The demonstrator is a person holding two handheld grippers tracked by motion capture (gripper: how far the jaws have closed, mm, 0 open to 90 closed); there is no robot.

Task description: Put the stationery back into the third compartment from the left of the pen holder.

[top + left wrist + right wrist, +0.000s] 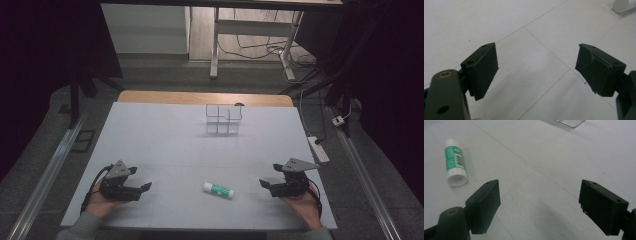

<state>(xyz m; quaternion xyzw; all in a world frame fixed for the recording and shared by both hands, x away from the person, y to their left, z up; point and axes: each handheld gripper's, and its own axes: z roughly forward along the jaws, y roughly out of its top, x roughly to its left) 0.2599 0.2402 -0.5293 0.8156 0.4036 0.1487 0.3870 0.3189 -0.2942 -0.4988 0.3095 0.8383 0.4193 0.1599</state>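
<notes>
Glue stick point(218, 190) flat on white counter point(165, 150), near front edge, between both hands — a bit closer to right hand-held gripper point(266, 185) than left hand-held gripper point(144, 188). Long axis roughly left-right, slightly slanted, so ends point at each hand. Both sets of jaws spread wide, pinching nothing. From right gripper view: stick point(455, 165) ahead and off to left, well apart. Probably right hand's grab — across the barrel.
</notes>
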